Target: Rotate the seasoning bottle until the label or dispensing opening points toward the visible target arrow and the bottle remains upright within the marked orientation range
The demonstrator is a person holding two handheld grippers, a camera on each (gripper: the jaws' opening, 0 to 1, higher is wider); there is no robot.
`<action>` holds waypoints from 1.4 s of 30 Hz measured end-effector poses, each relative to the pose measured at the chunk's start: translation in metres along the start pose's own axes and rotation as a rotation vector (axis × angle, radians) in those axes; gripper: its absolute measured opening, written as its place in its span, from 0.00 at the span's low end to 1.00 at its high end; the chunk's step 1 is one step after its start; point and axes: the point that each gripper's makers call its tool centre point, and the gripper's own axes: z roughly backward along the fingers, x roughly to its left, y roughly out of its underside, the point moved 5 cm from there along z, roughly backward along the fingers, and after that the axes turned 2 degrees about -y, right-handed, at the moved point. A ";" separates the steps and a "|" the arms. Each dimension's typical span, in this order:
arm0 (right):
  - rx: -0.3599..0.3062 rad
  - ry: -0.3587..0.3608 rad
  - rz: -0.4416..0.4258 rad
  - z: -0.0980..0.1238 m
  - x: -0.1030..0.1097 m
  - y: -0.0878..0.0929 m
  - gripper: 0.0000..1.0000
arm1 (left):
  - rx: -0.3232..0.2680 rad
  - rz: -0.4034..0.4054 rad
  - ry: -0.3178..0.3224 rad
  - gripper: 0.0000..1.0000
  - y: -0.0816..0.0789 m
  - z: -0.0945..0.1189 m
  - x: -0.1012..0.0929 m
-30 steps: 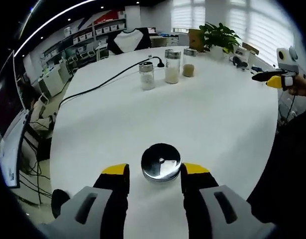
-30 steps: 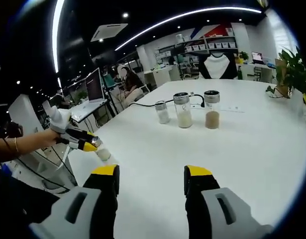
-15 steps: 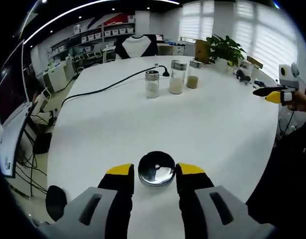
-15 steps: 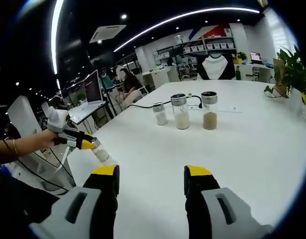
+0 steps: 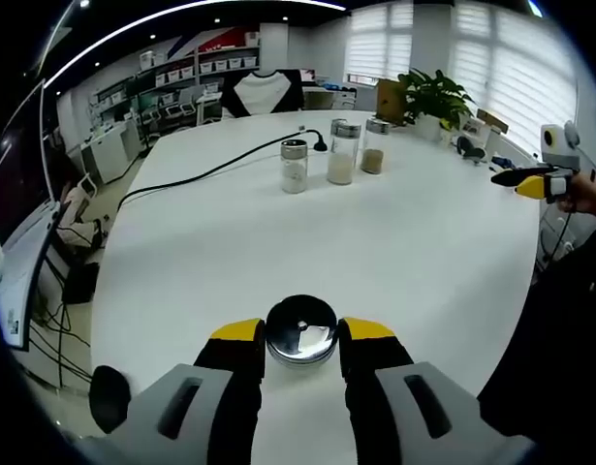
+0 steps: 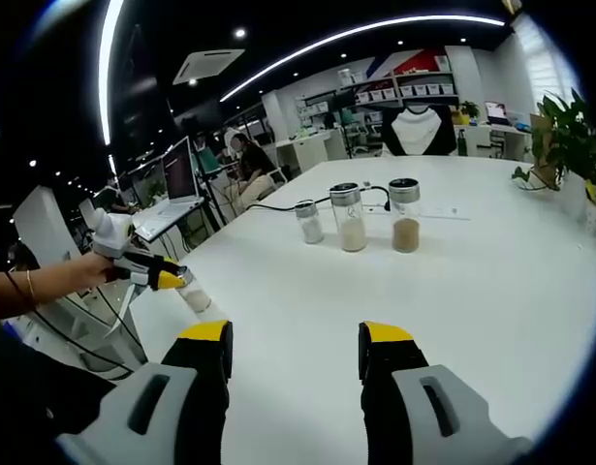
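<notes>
white office table (image 5: pixel 414 242) holds three jars (image 5: pixel 338 152) at 12 o'clock. left gripper (image 5: pixel 300 332) pinches the seasoning bottle (image 5: pixel 300 329), the turning step; right gripper (image 6: pixel 294 337) hangs spread. next: twist, kept upright.

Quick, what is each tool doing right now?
Left tool: closed on the seasoning bottle.
Right tool: open, holding nothing, above the white table.

Open-plan office around a large white oval table (image 5: pixel 394 242)

Slatted window blinds (image 5: pixel 491 58) brighten the wall beyond the table's far edge, beside a leafy green potted plant (image 5: pixel 435 92). Curved ceiling light strips (image 6: pixel 375 29) cross a dark ceiling. White storage shelves (image 6: pixel 423 89) line the back wall; computer monitors (image 6: pixel 178 172) stand on side desks.
</notes>
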 end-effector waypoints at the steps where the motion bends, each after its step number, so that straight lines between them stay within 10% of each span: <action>1: 0.000 0.000 0.001 0.000 0.000 0.000 0.51 | 0.001 -0.010 0.004 0.32 0.000 0.000 0.000; 42: 0.021 -0.020 0.033 -0.001 0.002 -0.002 0.51 | 0.051 -0.154 0.055 0.33 0.000 -0.005 0.007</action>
